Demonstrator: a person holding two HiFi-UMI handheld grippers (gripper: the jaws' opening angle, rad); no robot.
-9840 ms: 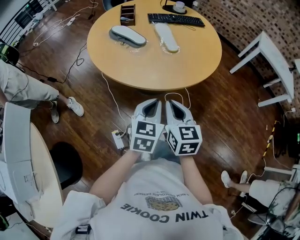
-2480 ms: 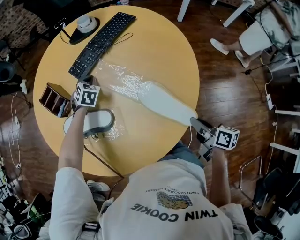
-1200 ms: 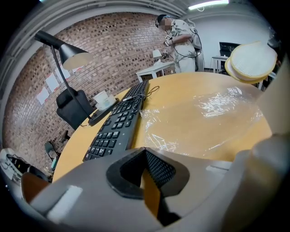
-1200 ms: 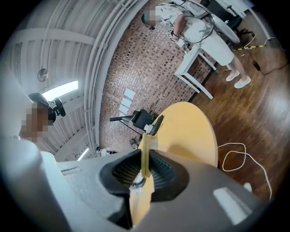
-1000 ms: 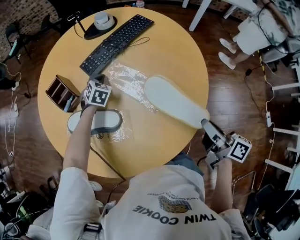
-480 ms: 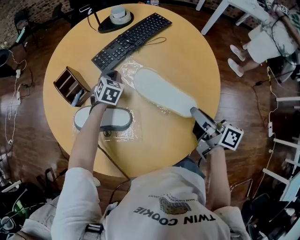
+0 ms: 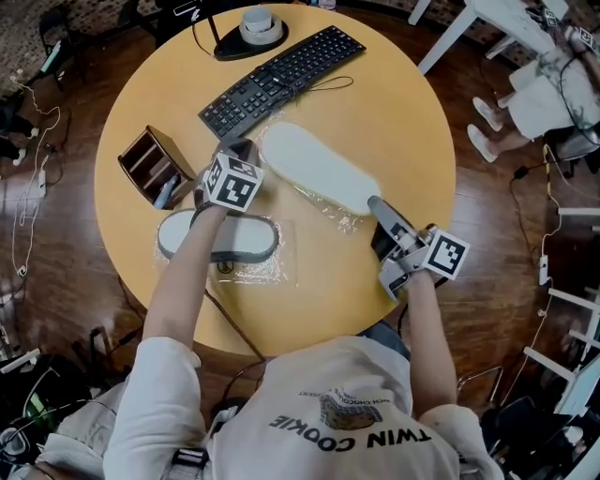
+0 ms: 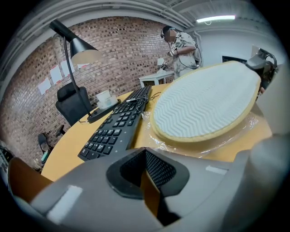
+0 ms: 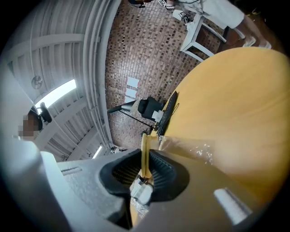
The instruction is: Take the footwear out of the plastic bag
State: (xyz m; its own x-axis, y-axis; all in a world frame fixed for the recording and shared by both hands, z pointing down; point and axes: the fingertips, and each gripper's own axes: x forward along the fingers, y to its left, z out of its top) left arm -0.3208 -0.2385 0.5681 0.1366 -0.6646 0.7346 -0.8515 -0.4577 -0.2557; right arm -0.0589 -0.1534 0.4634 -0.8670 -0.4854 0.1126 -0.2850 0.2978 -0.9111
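Observation:
A white slipper hangs sole up over the round wooden table. My right gripper is shut on its heel end. In the right gripper view its thin yellowish edge runs between the jaws of that gripper. Crinkled clear plastic bag lies under the slipper and trails toward my left gripper, which is shut at the film's end beside the keyboard. The left gripper view shows the ribbed sole above the film. A second slipper with a grey strap lies in its own plastic under the left forearm.
A black keyboard and a lamp base sit at the table's far side, a wooden box at its left. Cables run over the floor at left. A seated person and white table legs are at the upper right.
My right gripper has carried the white slipper from the table's near right edge back over the plastic, toward the left gripper. The left gripper has stayed at the bag's end.

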